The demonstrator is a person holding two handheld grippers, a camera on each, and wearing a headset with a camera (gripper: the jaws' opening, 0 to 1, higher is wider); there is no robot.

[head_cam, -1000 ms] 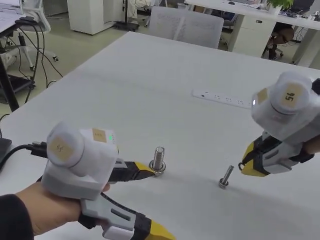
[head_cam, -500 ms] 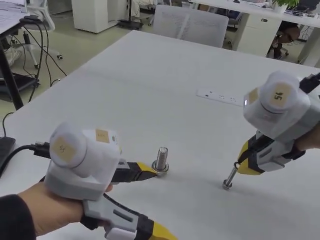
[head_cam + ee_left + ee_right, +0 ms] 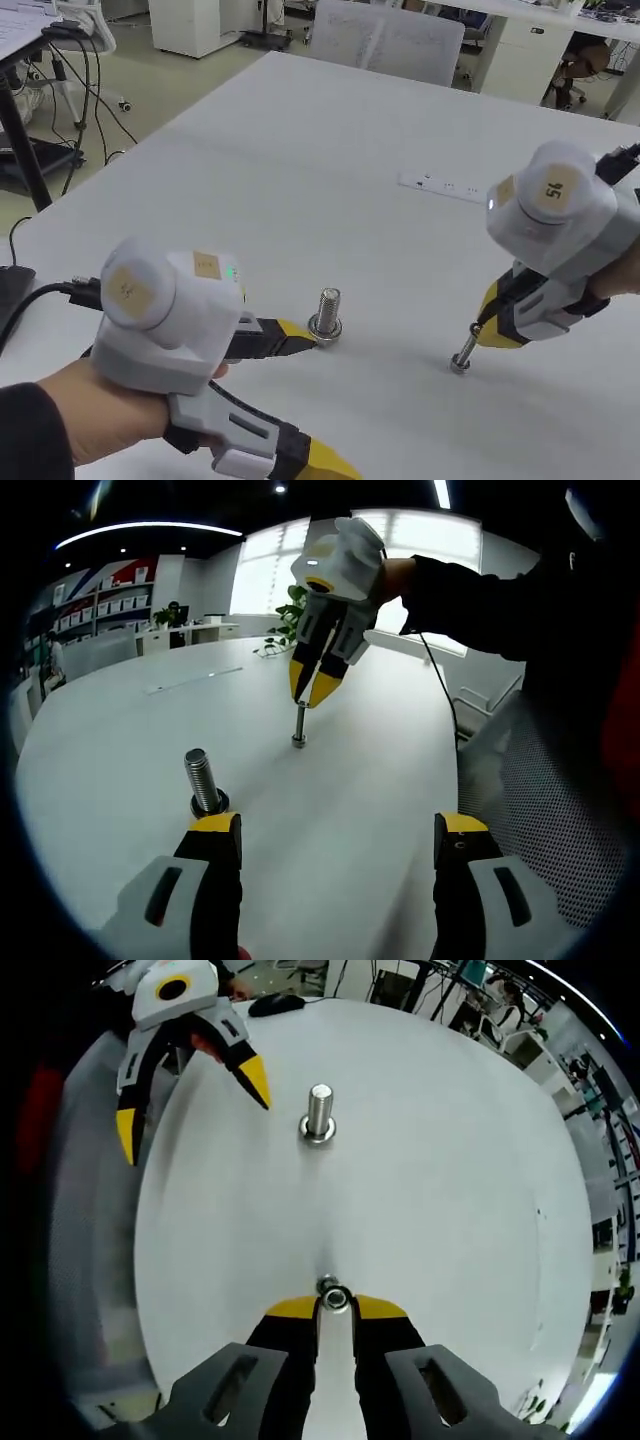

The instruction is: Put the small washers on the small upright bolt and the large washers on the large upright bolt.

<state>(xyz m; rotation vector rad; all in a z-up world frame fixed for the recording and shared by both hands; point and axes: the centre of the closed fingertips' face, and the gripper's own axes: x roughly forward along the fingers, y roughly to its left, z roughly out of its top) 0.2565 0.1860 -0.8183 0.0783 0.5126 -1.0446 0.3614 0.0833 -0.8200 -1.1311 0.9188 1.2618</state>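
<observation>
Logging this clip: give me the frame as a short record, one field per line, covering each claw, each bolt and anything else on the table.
left claw: open, holding nothing, one tip beside the large bolt's base
right claw: tips nearly together at the small bolt's top; grip unclear
large bolt: upright on the table, a ring at its base
small bolt: standing apart from the large bolt, under the right claw
other: power strip farther back on the table

Large bolt (image 3: 326, 310) and small bolt (image 3: 463, 352) are shiny metal (table (image 3: 300, 170) matt, smooth).
</observation>
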